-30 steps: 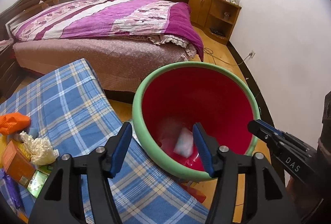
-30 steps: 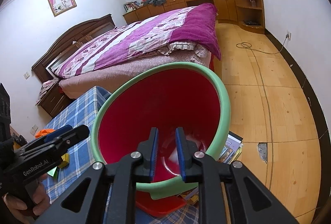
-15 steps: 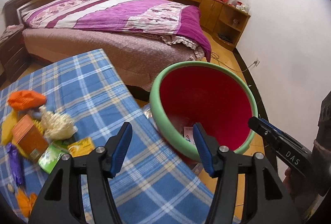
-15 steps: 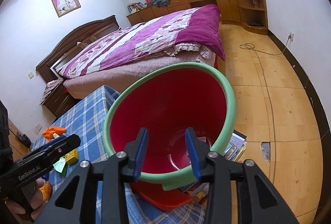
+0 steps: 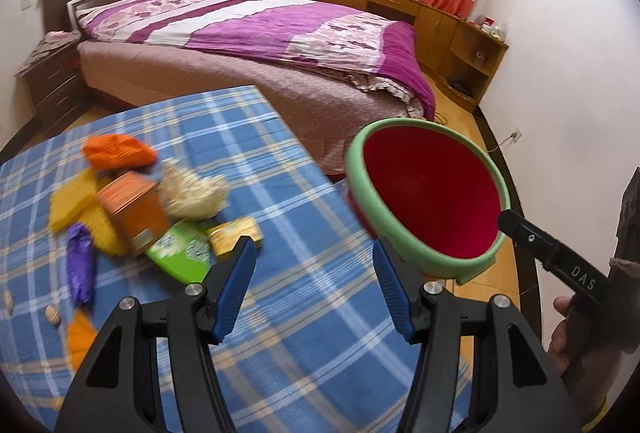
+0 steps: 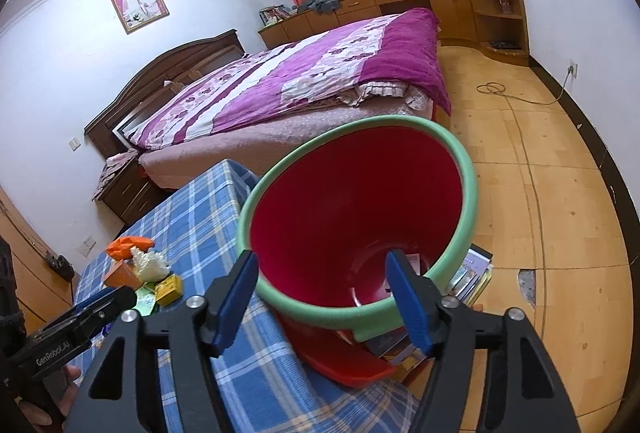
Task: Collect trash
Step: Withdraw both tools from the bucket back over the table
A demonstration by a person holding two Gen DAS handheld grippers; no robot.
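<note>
A red bin with a green rim (image 5: 428, 193) stands at the table's right edge; it also shows in the right wrist view (image 6: 360, 209), with a white scrap at its bottom (image 6: 414, 260). Trash lies on the blue plaid tablecloth (image 5: 304, 333): an orange box (image 5: 134, 207), a crumpled tissue (image 5: 192, 189), a green packet (image 5: 180, 251), a yellow packet (image 5: 234, 233), an orange wrapper (image 5: 118, 151) and a purple wrapper (image 5: 80, 269). My left gripper (image 5: 314, 291) is open and empty over the cloth, right of the pile. My right gripper (image 6: 322, 299) is open and empty at the bin's near rim.
A bed with a purple quilt (image 5: 260, 21) stands behind the table. Wooden cabinets (image 5: 400, 1) line the far wall. Books and a red tray (image 6: 348, 361) lie on the wooden floor by the bin. A cable (image 6: 516, 95) runs across the floor.
My left gripper has swung left from above the bin towards the trash pile on the table. My right gripper has opened wide and pulled back a little from the bin.
</note>
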